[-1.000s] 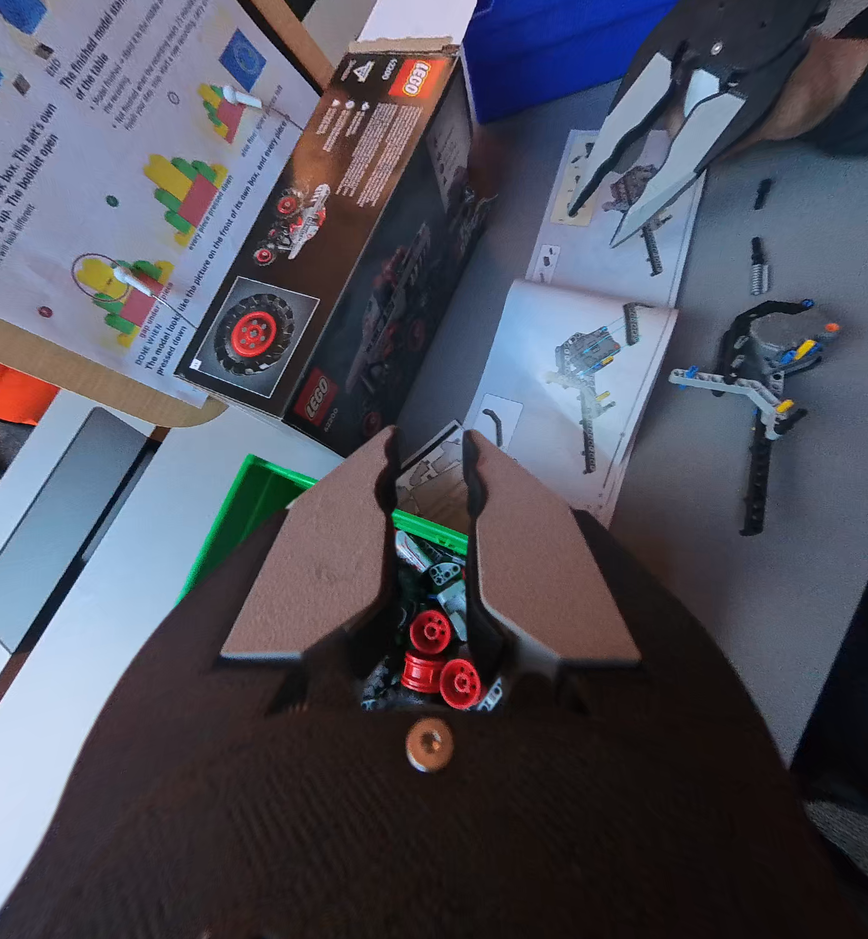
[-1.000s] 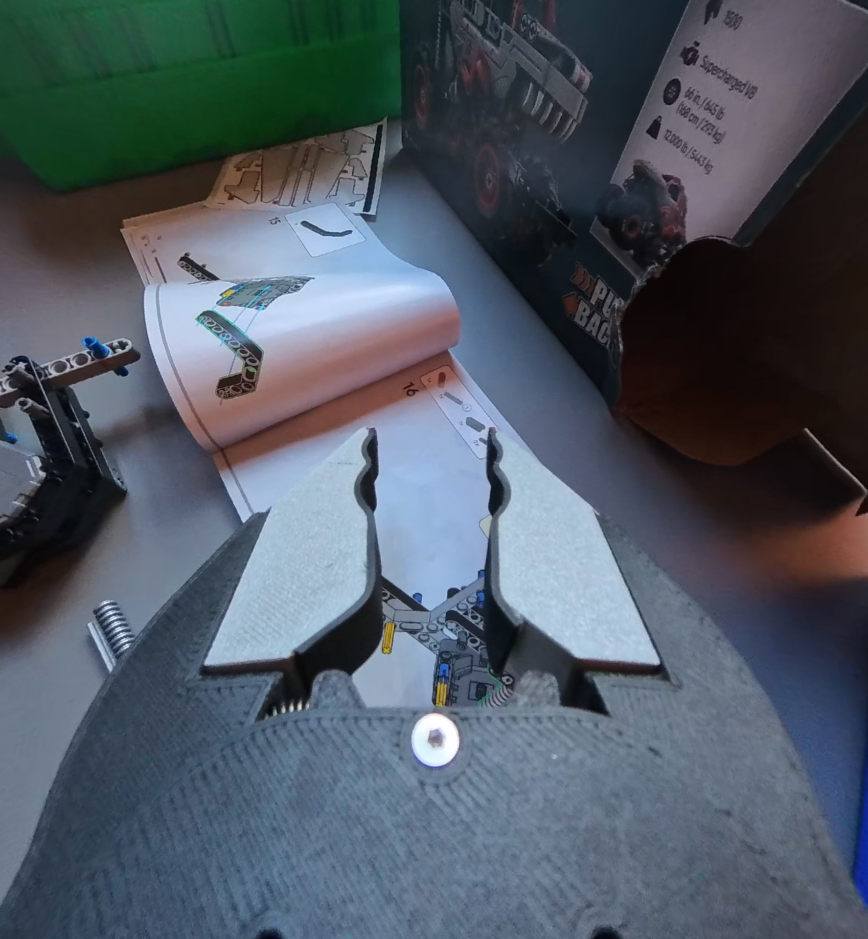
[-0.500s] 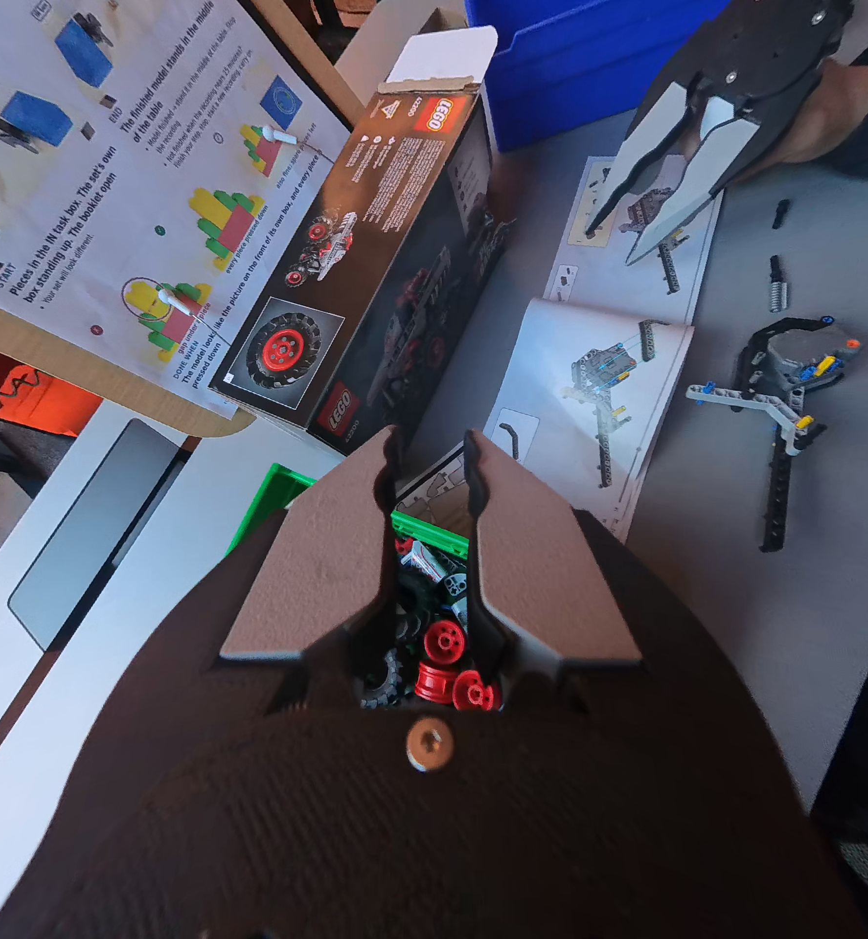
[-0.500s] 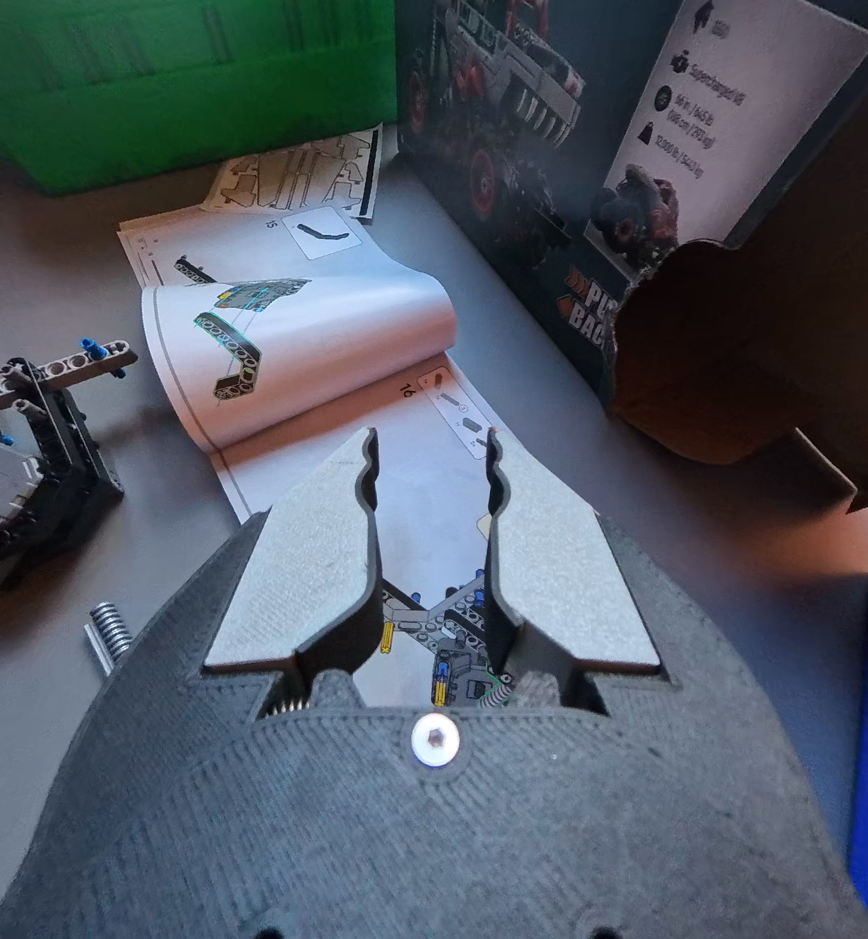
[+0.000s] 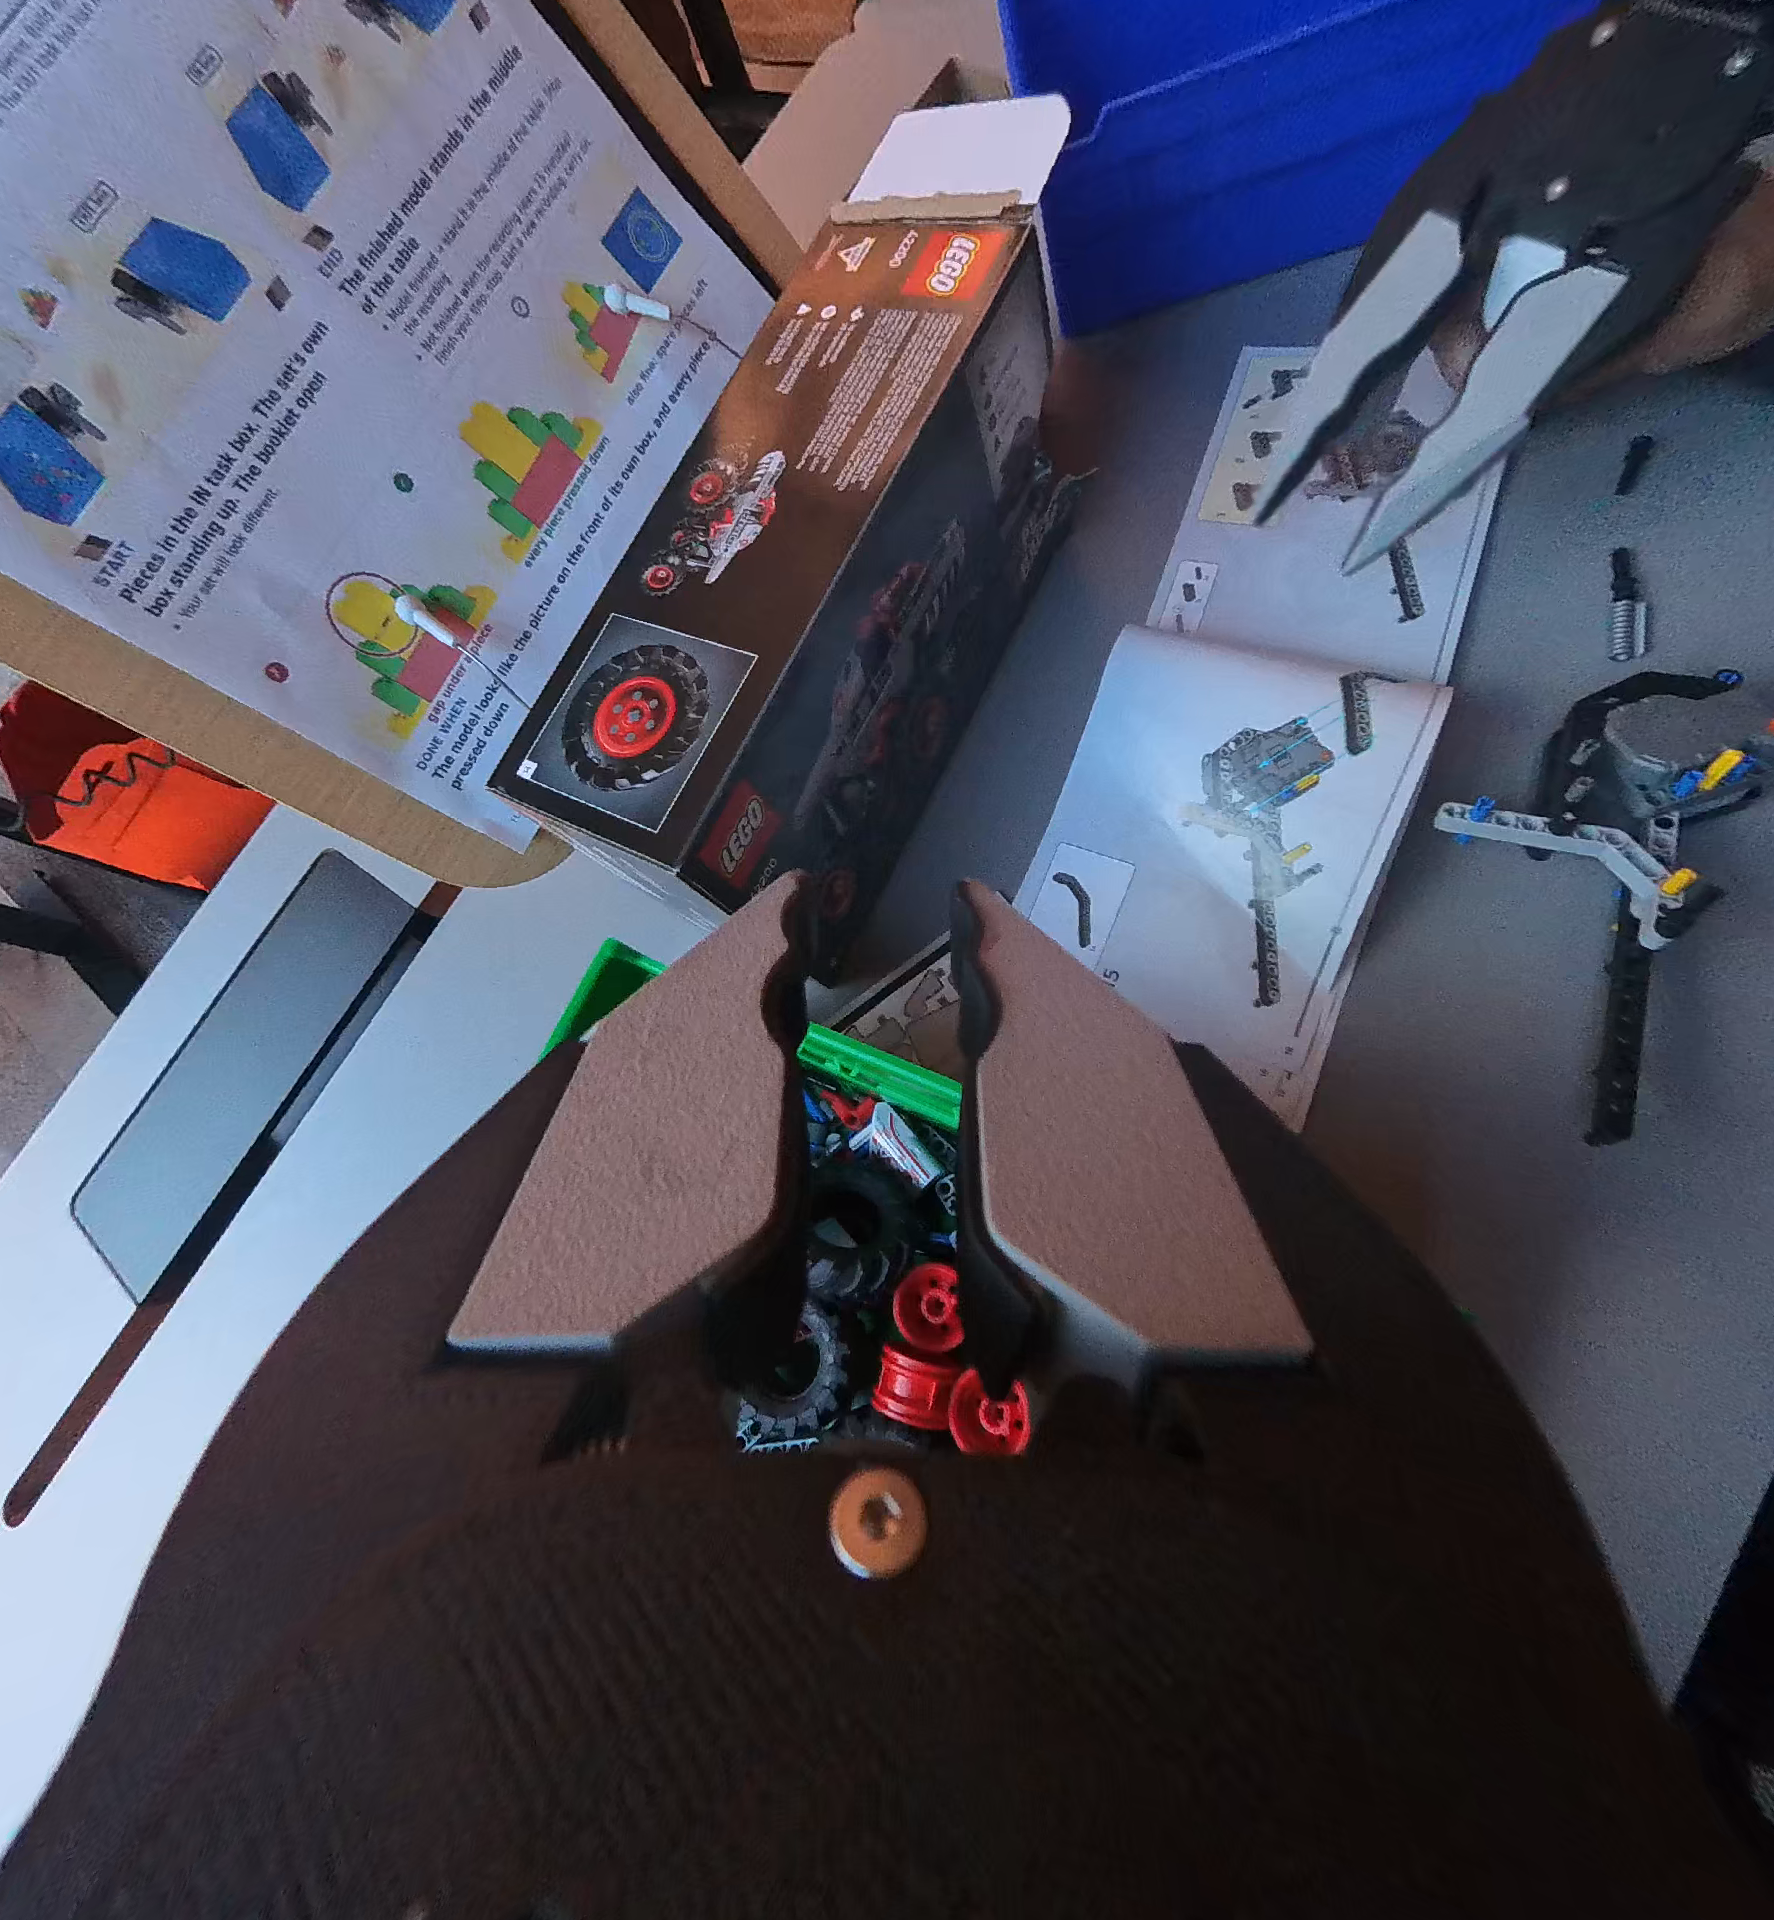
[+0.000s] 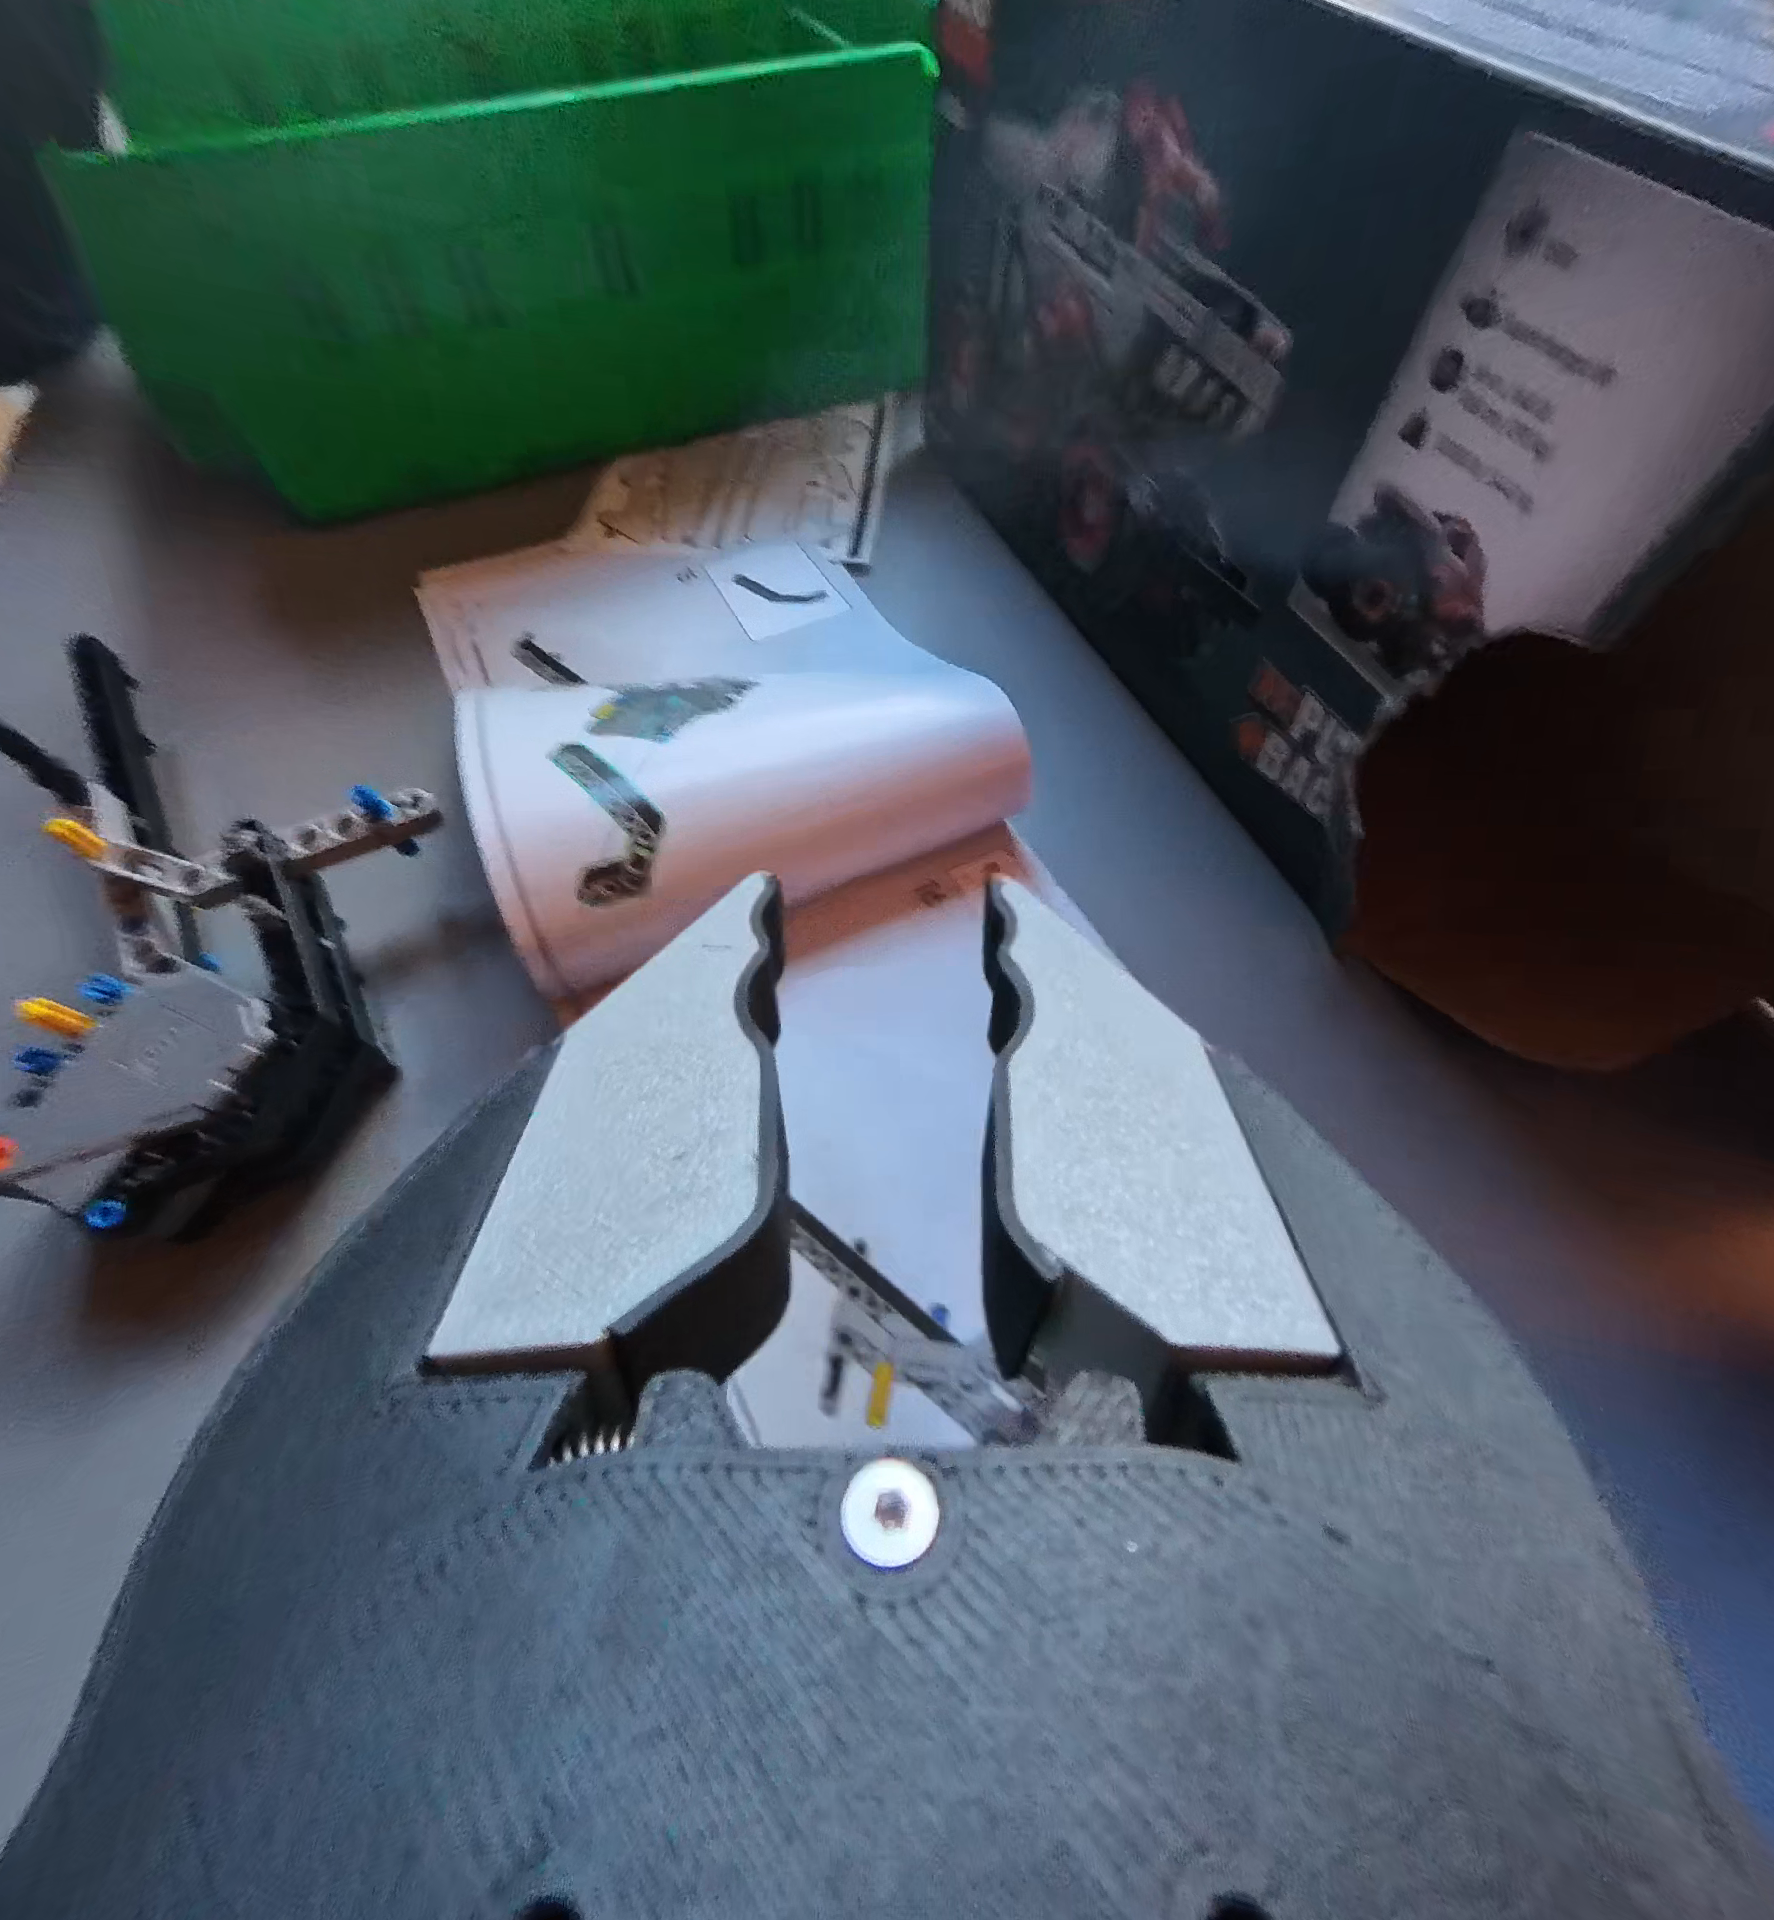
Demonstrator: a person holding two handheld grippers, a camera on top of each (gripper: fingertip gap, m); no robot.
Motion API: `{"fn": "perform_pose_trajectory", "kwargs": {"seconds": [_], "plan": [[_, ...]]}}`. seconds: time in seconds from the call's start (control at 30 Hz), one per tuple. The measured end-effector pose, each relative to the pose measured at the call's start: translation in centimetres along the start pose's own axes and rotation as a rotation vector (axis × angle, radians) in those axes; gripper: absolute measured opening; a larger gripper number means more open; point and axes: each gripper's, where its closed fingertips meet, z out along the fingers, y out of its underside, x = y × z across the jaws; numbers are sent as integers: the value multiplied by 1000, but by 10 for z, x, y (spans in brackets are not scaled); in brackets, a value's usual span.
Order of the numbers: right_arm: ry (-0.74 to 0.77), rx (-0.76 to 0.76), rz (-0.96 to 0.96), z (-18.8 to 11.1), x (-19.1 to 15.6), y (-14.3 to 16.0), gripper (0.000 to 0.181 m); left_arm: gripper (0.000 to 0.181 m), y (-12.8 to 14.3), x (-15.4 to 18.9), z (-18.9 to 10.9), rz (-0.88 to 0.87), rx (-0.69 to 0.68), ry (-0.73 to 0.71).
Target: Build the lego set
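My left gripper (image 5: 875, 914) is open and empty, held above the green bin (image 5: 867, 1062) of loose parts: red wheel hubs (image 5: 927, 1307), black tyres (image 5: 841, 1226) and small pieces. My right gripper (image 6: 881, 914) is open and empty, low over the open instruction booklet (image 6: 758, 717); it also shows in the left wrist view (image 5: 1350, 520). The partly built black and grey assembly (image 6: 187, 997) with blue, yellow and orange pins lies on the grey table left of the right gripper; it shows in the left wrist view (image 5: 1631, 810) too.
The dark set box (image 5: 831, 540) lies beside the booklet (image 5: 1247, 831), its torn open end (image 6: 1589, 862) near my right gripper. A blue bin (image 5: 1226, 135) stands behind. A spring piece (image 5: 1627, 623) and a small black pin (image 5: 1636, 462) lie loose. A printed sheet (image 5: 291, 364) is on a wooden board.
My left gripper has risen and pulled back, showing more of the bin. My right gripper has tilted and shifted, bringing the assembly and green bin further into view. Both jaws stay open.
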Motion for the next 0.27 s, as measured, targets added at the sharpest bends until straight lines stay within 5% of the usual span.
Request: {"fn": "perform_pose_trajectory", "kwargs": {"seconds": [0.03,0.27], "plan": [[-29,-9,-7,4,-8,-2,32,22,0,0,0,2,0,0],[-96,-106,-115,31,-42,0,28,22,0,3,2,11,-7,6]]}}
